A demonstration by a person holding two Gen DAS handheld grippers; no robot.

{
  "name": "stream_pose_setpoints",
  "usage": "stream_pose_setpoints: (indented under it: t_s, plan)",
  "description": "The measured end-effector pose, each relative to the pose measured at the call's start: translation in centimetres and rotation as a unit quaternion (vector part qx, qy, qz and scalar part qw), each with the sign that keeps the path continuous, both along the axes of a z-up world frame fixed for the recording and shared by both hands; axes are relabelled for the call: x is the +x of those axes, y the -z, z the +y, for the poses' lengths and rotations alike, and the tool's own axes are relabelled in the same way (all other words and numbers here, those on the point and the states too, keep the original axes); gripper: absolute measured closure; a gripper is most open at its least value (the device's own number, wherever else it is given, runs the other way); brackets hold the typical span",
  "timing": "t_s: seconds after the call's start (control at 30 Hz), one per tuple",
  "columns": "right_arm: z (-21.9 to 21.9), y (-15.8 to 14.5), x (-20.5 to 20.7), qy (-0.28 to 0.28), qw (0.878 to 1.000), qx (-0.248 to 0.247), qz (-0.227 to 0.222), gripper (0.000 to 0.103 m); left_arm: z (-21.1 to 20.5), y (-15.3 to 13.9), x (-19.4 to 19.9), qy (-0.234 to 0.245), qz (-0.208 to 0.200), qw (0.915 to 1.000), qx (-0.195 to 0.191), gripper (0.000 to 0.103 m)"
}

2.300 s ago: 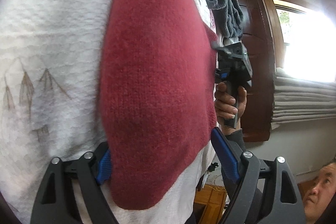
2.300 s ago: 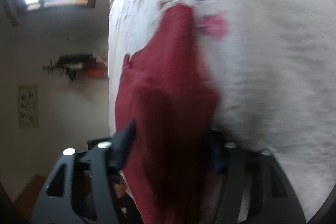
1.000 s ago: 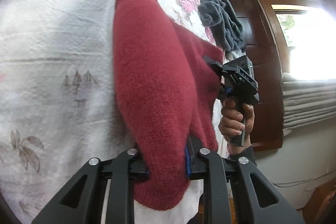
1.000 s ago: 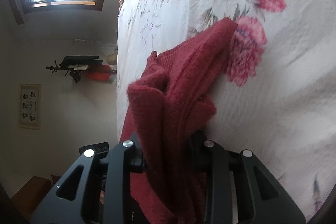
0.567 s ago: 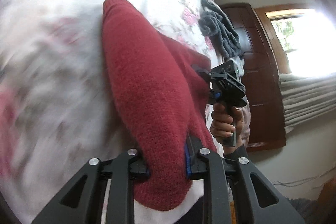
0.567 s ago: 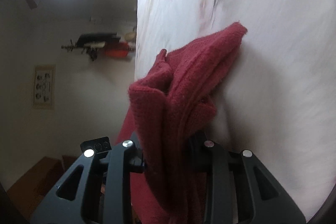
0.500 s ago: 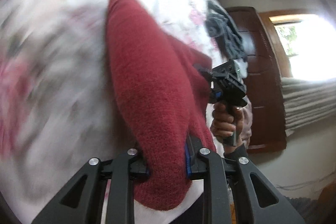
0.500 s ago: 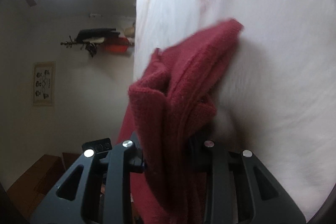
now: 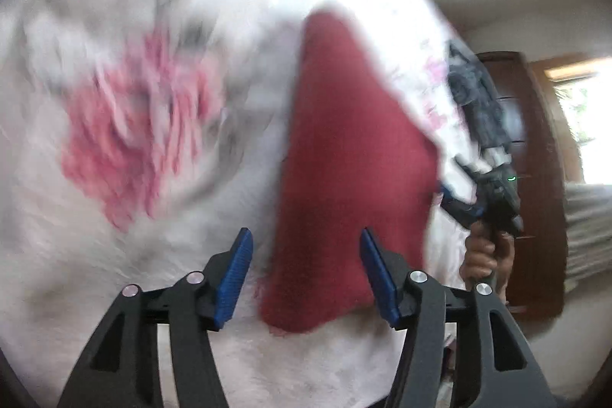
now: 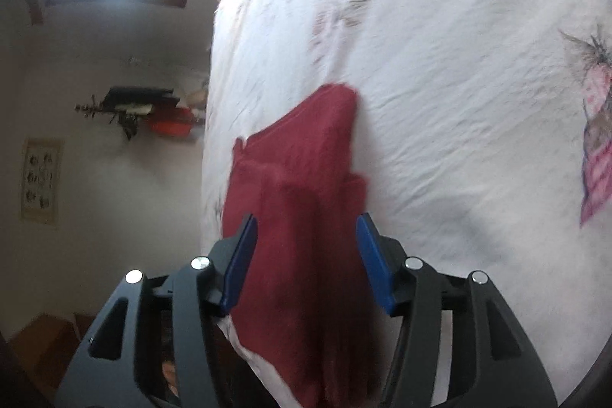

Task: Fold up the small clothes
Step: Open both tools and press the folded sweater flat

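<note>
We see our left claw (image 9: pixel 304 272) spread wide, its ribbed blue pads (image 9: pixel 234 278) clear of the cloth on either side. Between them lies the sweater (image 9: pixel 344 178), a dark red knit with a fuzzy nap, flat on the bed (image 9: pixel 114 255) near its edge. In the left wrist view it tapers away to a narrow rounded end; that picture is blurred, so the weave hardly shows. The bed's cover is a white, crinkled quilt printed with pink flowers.

Our right claw (image 10: pixel 306 260) is also wide apart and grips nothing, with the sweater (image 10: pixel 306 217) lying between its pads. Here the knit shows layered folds with stepped edges. In the left wrist view the right claw (image 9: pixel 459 194) sits at the sweater's far side, a hand (image 9: pixel 484 255) round its handle. A grey garment (image 9: pixel 474 102) lies crumpled further along the bed, before a dark wooden door (image 9: pixel 535 178).
</note>
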State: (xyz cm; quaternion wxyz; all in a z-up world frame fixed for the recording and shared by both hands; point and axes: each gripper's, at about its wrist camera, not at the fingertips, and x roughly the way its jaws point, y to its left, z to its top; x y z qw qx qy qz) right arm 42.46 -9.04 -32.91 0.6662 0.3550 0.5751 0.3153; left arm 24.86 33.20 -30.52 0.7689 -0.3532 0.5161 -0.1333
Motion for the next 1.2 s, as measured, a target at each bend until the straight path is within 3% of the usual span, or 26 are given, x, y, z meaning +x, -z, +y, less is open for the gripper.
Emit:
stream_pose_setpoints:
  t_s: [0.07,0.1,0.13,0.2,0.23,0.3,0.37,0.43,0.53,0.63,0.7,0.8,0.83,0.9,0.97,1.07,1.1,1.2]
  plan:
    - [1.2,0.2,-0.3,-0.017,1.0,-0.014,0.0,0.052,-2.0,-1.2,0.1,0.05,-0.023,0.9982,-0.024,0.044]
    - [2.3,0.6,-0.2,-0.023,0.999,-0.038,0.001,0.072,-3.2,-1.1,0.4,0.075,-0.025,0.9964,-0.03,0.044]
    - [3.0,0.4,-0.2,-0.023,0.998,-0.064,-0.01,0.083,-4.7,-0.5,0.7,0.099,-0.022,0.9944,-0.032,0.045]
    - [4.0,-0.9,-0.5,-0.021,0.996,-0.073,-0.049,0.087,-7.1,1.5,1.6,0.125,0.005,0.9915,-0.035,0.045]
    - [4.3,-1.6,-0.7,-0.017,0.994,-0.077,-0.07,0.088,-7.8,3.6,2.0,0.13,0.032,0.9908,-0.017,0.045]
    - [4.3,-0.7,-0.6,-0.008,0.988,-0.132,-0.076,0.088,-8.2,6.6,2.7,0.125,0.076,0.989,-0.019,0.047]
    - [4.0,1.7,-0.4,-0.007,0.986,-0.161,-0.048,0.085,-7.9,6.5,2.6,0.123,0.082,0.9884,-0.036,0.051]
    - [3.4,1.2,-0.7,-0.005,0.986,-0.158,-0.062,0.074,-7.2,4.1,3.1,0.128,0.056,0.9889,-0.051,0.051]
    - [2.5,-1.9,-1.2,0.021,0.986,-0.132,-0.104,0.074,-5.3,-0.1,5.5,0.119,-0.006,0.9907,-0.066,0.048]
    - [4.1,-3.3,-0.7,-0.001,0.987,-0.107,-0.121,0.074,-3.6,-1.1,10.5,0.103,-0.035,0.9929,-0.048,0.042]
    - [6.2,-1.9,0.3,-0.039,0.987,-0.113,-0.104,0.074,-3.2,0.7,14.5,0.1,-0.021,0.9942,-0.034,0.042]
    - [6.8,1.5,1.7,-0.056,0.979,-0.175,-0.089,0.103,-4.2,5.2,18.4,0.111,0.034,0.9932,0.005,0.047]
    - [6.6,2.2,2.0,-0.052,0.981,-0.165,-0.082,0.103,-4.4,6.2,19.2,0.115,0.046,0.9922,0.014,0.056]
    - [6.1,1.6,1.4,-0.041,0.986,-0.147,-0.07,0.103,-4.7,5.5,19.7,0.124,0.045,0.991,0.024,0.058]
    - [6.7,-0.5,0.0,-0.057,0.98,-0.16,-0.102,0.095,-4.4,3.1,18.9,0.128,0.019,0.9913,0.027,0.055]
    - [8.2,-2.8,-2.8,-0.108,0.976,-0.135,-0.131,0.093,-5.4,0.4,16.1,0.152,-0.019,0.9881,0.007,0.054]
    - [9.1,-2.6,-3.8,-0.132,0.971,-0.146,-0.133,0.093,-5.5,0.3,15.3,0.159,-0.019,0.9871,0.007,0.054]
    - [9.4,0.5,-4.2,-0.142,0.964,-0.193,-0.112,0.103,-7.4,3.2,14.2,0.174,0.016,0.9831,0.055,0.056]
